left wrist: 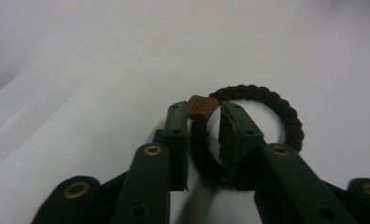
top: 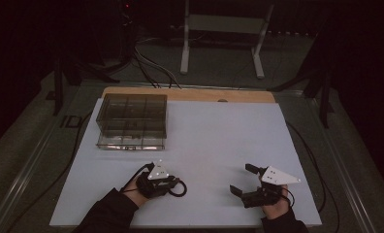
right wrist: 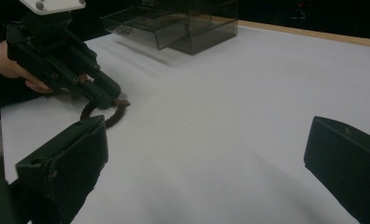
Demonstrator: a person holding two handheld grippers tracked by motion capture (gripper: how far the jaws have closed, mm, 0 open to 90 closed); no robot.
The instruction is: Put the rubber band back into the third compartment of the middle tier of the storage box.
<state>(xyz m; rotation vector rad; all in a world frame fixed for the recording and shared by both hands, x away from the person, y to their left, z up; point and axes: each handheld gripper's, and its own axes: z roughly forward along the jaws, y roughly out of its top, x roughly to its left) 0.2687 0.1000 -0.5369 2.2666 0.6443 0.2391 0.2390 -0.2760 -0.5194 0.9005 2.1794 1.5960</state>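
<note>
A: Hair tie [left wrist: 267, 105]?
B: Dark brown braided loop, tan band, on the tabletop [top: 219, 131] well in front of the clear drawer box [top: 132, 121].
A: Grippers?
B: Left gripper [left wrist: 204, 112] pinches it; right gripper [top: 242, 178] spread wide, empty.

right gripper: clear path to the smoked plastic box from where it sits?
Probably yes. The right gripper sits open at the near right of the white table; the box stands at the far left. Bare tabletop lies between, and the left gripper with the hair tie sits nearer the person.
</note>
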